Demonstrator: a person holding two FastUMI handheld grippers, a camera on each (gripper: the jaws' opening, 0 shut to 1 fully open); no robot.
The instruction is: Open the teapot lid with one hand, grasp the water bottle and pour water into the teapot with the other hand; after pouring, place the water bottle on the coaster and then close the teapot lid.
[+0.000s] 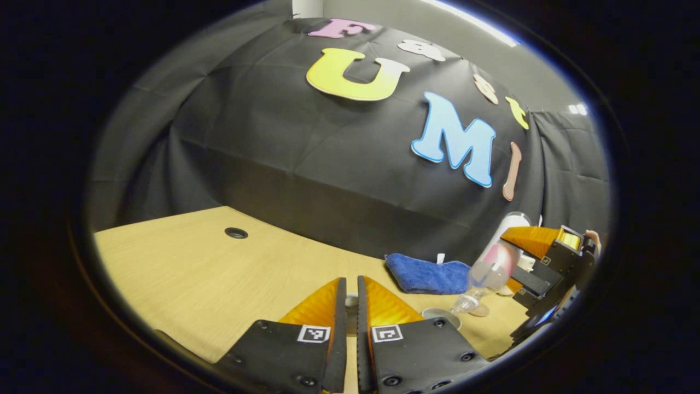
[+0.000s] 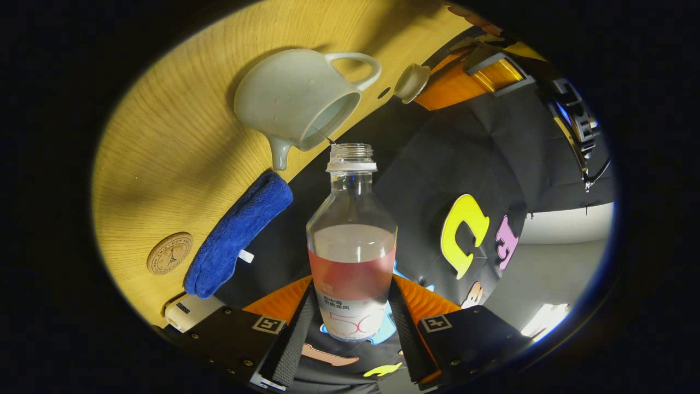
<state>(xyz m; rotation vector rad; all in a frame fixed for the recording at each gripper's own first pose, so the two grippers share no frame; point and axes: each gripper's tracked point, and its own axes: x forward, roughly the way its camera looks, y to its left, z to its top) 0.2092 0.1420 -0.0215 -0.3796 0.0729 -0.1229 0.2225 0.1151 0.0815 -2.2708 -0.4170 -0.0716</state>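
1. Nearest, at 6 o'clock in the right gripper view: right claw (image 2: 353, 282) clamped on the water bottle (image 2: 353, 241), both fingers pressing on the labelled lower body. Cap off, roughly half full.
2. Judged light and thin-walled, so likely to dent under a hard squeeze; smooth plastic, a little slippery. Better gripped low on the label band, as now, with moderate force only.
3. Just past the bottle mouth, toward 11 o'clock: teapot (image 2: 290, 98) on the table (image 2: 164, 137), opening uncovered and facing the mouth, close but apart. Thin line between mouth and opening, perhaps water; cannot tell surely.
4. Judged ceramic, heavy and stiff, fragile on a knock; best not touched with the bottle neck.
5. At 8 o'clock: blue cloth (image 2: 238, 232), and beyond it the round coaster (image 2: 169, 253), bare, well apart from the teapot.
6. Farther, at 1 o'clock: teapot lid (image 2: 411, 82) lifted off, near the teapot handle.
7. In the left gripper view at 6 o'clock: left claw (image 1: 351, 284) almost fully closed, something pale pinched between the fingers, judged to be the lid knob. Small, smooth and breakable, so held firmly and level.
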